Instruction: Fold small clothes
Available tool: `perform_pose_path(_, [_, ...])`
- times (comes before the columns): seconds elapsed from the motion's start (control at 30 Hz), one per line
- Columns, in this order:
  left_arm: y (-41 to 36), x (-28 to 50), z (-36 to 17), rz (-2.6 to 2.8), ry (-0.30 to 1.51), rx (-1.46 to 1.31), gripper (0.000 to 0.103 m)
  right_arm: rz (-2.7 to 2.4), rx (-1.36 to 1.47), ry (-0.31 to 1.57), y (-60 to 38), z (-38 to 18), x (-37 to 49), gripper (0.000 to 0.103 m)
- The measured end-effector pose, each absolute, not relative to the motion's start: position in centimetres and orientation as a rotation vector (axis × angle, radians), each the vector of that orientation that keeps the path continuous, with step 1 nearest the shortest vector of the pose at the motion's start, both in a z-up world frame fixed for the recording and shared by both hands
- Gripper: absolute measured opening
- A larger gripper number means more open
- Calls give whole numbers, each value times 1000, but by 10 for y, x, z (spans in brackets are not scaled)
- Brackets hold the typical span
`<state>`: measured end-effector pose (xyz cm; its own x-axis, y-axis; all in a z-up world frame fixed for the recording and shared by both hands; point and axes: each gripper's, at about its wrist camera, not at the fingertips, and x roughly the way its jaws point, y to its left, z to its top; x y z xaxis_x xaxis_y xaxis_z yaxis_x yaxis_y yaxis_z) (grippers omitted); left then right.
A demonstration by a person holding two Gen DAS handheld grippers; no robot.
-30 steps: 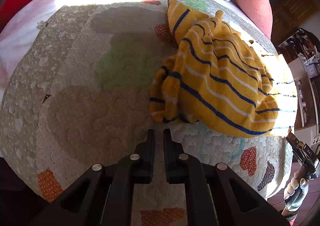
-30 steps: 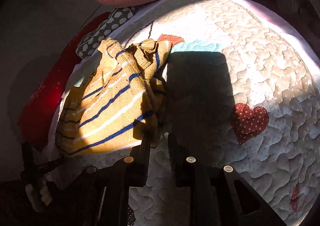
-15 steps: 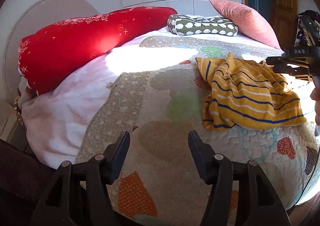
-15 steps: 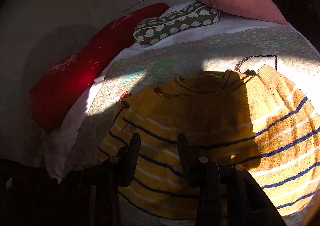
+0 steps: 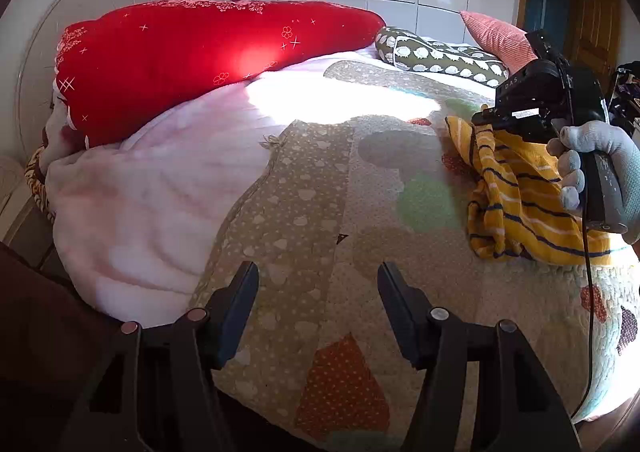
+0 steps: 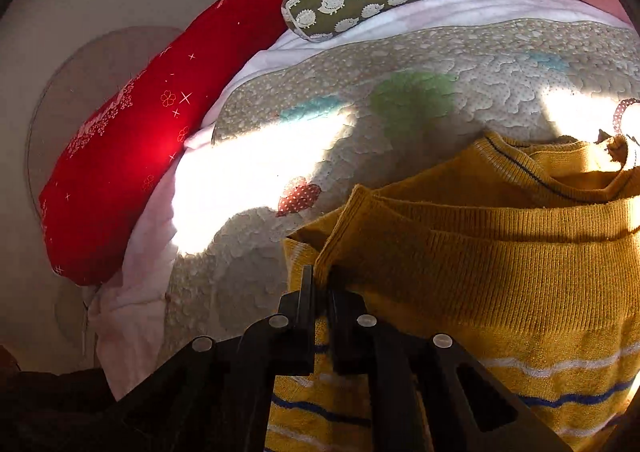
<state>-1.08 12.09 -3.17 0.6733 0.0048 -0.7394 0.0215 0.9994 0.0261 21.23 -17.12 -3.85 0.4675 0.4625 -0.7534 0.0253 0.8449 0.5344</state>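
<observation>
Quilted bed (image 5: 304, 212), right hand-held gripper (image 6: 320, 284) just closed on yellow sweater (image 6: 500, 284)

Quilt (image 5: 304, 220): spread over the bed, on top of the blanket (image 5: 152, 188).
Blanket: left of the quilt, spilling over the bed's edge.
Sweater (image 5: 528, 196): on the quilt's right part.
Long bolster (image 5: 192, 60): at the far left, behind the blanket.
Hedgehog-print pillow (image 5: 440, 56): right of the bolster.
Ribbed cushion (image 5: 496, 38): right of that pillow.
</observation>
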Motion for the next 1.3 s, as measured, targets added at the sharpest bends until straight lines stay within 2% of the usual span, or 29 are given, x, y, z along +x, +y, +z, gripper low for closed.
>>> perform_pose_path(0.1, [126,-8,-35,-6,854,-4,61,311,527,1086,-154,-46,226,13])
perform_pose_path(0.13, [127,-8,-35,-6,861,-15,61,317,525,1115,-149,-53,230,30])
perform_pose_path(0.17, [128,-8,-36,-7,867,-22,61,326,527,1147,-145,-61,232,41])
perform_pose_path(0.2, [128,-9,-36,-6,870,-24,61,338,530,1161,-140,-66,232,47])
perform_pose_path(0.33, [126,-12,-33,1,865,-7,61,365,434,1007,-131,-34,206,49])
perform_pose_path(0.47, [116,-15,-26,-21,857,1,61,341,397,957,-161,-17,182,49])
perform_pose_path(0.73, [85,-17,-25,-81,895,12,61,1,529,976,-352,-39,154,49])
perform_pose_path(0.87, [65,-15,-20,-133,924,-5,61,-144,748,882,-457,-45,131,49])
perform_pose_path(0.97, [44,-12,-11,-166,913,31,61,-235,840,806,-501,-37,108,51])
perform_pose_path(1.13, [1,20,0,-273,929,36,64,-69,868,716,-498,-4,73,51])
perform_pose_path(1.3, [-35,73,-28,-292,1020,16,65,140,813,749,-450,-2,50,52])
